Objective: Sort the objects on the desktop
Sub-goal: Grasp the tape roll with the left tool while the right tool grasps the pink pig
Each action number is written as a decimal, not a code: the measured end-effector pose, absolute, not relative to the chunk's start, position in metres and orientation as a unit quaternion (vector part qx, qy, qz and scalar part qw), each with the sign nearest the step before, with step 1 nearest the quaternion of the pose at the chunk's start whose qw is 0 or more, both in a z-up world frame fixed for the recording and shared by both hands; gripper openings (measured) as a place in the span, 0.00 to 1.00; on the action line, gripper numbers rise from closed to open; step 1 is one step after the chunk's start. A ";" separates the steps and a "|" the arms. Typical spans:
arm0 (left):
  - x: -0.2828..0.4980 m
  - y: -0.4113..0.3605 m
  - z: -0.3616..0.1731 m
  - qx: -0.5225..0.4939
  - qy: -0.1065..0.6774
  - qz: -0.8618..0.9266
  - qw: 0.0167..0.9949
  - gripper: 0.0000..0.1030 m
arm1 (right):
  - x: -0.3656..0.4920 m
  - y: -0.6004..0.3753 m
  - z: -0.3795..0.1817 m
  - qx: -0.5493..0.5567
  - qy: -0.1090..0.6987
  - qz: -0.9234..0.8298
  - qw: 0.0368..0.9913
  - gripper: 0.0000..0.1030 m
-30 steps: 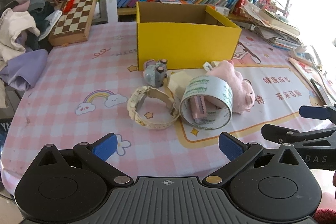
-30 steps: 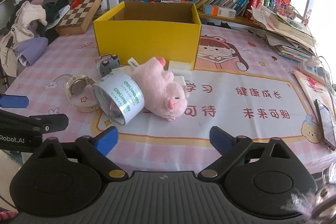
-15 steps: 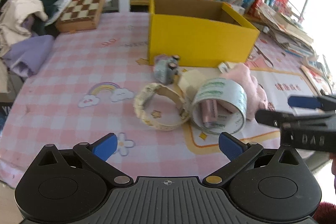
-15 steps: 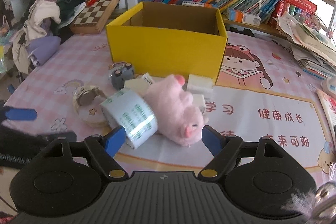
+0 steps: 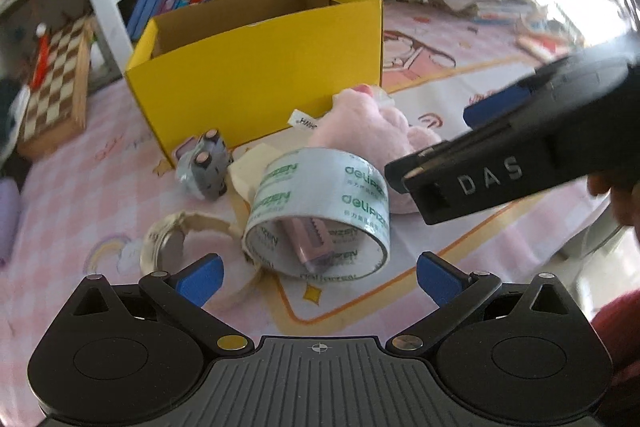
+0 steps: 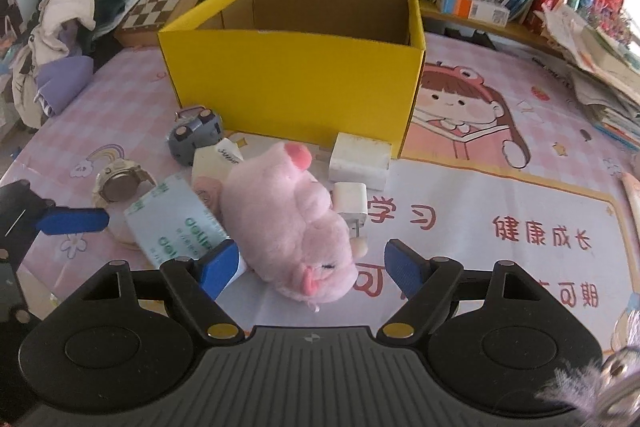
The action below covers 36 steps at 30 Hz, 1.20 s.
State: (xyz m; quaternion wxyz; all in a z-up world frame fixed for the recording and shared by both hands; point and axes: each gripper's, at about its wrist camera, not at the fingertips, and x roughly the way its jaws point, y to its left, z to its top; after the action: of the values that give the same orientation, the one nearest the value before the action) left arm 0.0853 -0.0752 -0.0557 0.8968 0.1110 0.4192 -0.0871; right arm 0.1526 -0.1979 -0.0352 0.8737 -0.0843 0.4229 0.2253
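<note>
Desktop objects lie in a loose heap in front of the yellow box (image 6: 292, 83), none of them in it as far as the open top shows. Nearest, in the right wrist view, the right gripper (image 6: 312, 261) now straddles the snout end of the pink plush pig (image 6: 286, 223); its tongs have just been closing but stand apart, neither pad pressing the fur. A second ago the pig lay well ahead of the fingers, so this hand has come in for a grasp. At about ten o'clock from the pig, touching its flank, lies the tape roll (image 5: 320, 211). The left gripper (image 5: 318, 277) has closed in on it, tongs wide apart and empty, the roll just beyond its fingertips. Something pink sits inside the roll's core, perhaps an eraser; blur makes that unsure. Left of the roll rests a watch (image 6: 120, 181), and past it, at eleven o'clock, a grey toy car (image 6: 194, 137). At one o'clock from the pig sit two white chargers (image 6: 360, 161). Both hands look poised to pick, the box waiting at twelve o'clock.
</note>
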 end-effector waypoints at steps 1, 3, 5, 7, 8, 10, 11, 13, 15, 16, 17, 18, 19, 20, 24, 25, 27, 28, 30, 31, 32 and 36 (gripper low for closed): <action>0.088 -0.078 -0.058 0.121 0.418 -0.085 0.896 1.00 | 0.156 -0.198 -0.037 -0.084 0.427 0.228 0.871 0.78; 0.092 -0.081 -0.061 0.133 0.418 -0.082 0.895 1.00 | 0.162 -0.198 -0.040 -0.082 0.435 0.232 0.866 0.78; 0.097 -0.084 -0.064 0.141 0.420 -0.080 0.893 1.00 | 0.168 -0.199 -0.044 -0.079 0.443 0.237 0.861 0.78; 0.099 -0.085 -0.067 0.149 0.421 -0.078 0.891 1.00 | 0.174 -0.199 -0.047 -0.074 0.449 0.245 0.856 0.78; 0.100 -0.086 -0.068 0.152 0.420 -0.077 0.891 1.00 | 0.176 -0.199 -0.049 -0.072 0.452 0.249 0.854 0.78; 0.100 -0.085 -0.068 0.156 0.416 -0.072 0.893 0.99 | 0.178 -0.198 -0.051 -0.069 0.456 0.258 0.849 0.78; 0.100 -0.084 -0.068 0.155 0.414 -0.068 0.894 0.98 | 0.180 -0.198 -0.052 -0.069 0.458 0.261 0.847 0.78; 0.101 -0.080 -0.068 0.140 0.416 -0.070 0.896 0.95 | 0.181 -0.196 -0.055 -0.067 0.463 0.268 0.842 0.77; 0.102 -0.077 -0.070 0.123 0.422 -0.078 0.895 0.85 | 0.182 -0.195 -0.056 -0.065 0.466 0.275 0.838 0.69; 0.102 -0.076 -0.070 0.120 0.423 -0.080 0.895 0.84 | 0.181 -0.194 -0.056 -0.067 0.466 0.279 0.837 0.68; 0.101 -0.076 -0.070 0.120 0.423 -0.080 0.895 0.84 | 0.180 -0.193 -0.056 -0.070 0.464 0.282 0.837 0.64; 0.100 -0.075 -0.070 0.117 0.422 -0.081 0.895 0.84 | 0.179 -0.191 -0.056 -0.073 0.462 0.285 0.836 0.60; 0.100 -0.073 -0.069 0.112 0.421 -0.082 0.897 0.84 | 0.178 -0.191 -0.054 -0.072 0.459 0.288 0.837 0.57; 0.099 -0.071 -0.067 0.106 0.418 -0.081 0.899 0.84 | 0.176 -0.193 -0.053 -0.068 0.455 0.289 0.840 0.55; 0.095 -0.062 -0.053 0.087 0.395 -0.073 0.912 0.84 | 0.174 -0.202 -0.043 -0.043 0.436 0.280 0.854 0.51; 0.094 -0.060 -0.050 0.081 0.393 -0.073 0.913 0.84 | 0.174 -0.204 -0.041 -0.038 0.434 0.276 0.857 0.51; 0.093 -0.056 -0.045 0.070 0.390 -0.071 0.915 0.84 | 0.173 -0.206 -0.039 -0.030 0.431 0.271 0.860 0.50; 0.093 -0.054 -0.042 0.065 0.387 -0.071 0.917 0.84 | 0.172 -0.207 -0.037 -0.026 0.430 0.269 0.862 0.49; 0.090 -0.051 -0.036 0.059 0.378 -0.069 0.921 0.83 | 0.168 -0.209 -0.033 -0.023 0.423 0.266 0.866 0.49; 0.089 -0.050 -0.032 0.058 0.372 -0.069 0.924 0.83 | 0.166 -0.209 -0.030 -0.022 0.418 0.266 0.868 0.49; 0.087 -0.049 -0.029 0.057 0.366 -0.070 0.926 0.83 | 0.164 -0.210 -0.028 -0.021 0.413 0.266 0.871 0.49; 0.089 -0.051 -0.022 0.075 0.377 -0.079 0.920 0.83 | 0.161 -0.210 -0.024 -0.020 0.411 0.258 0.874 0.49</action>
State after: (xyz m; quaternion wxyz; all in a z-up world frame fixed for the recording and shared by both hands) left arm 0.0889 -0.0514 -0.0225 0.9196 0.0749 0.3775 -0.0788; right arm 0.1608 -0.2099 -0.0242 0.8741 -0.0196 0.4109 0.2581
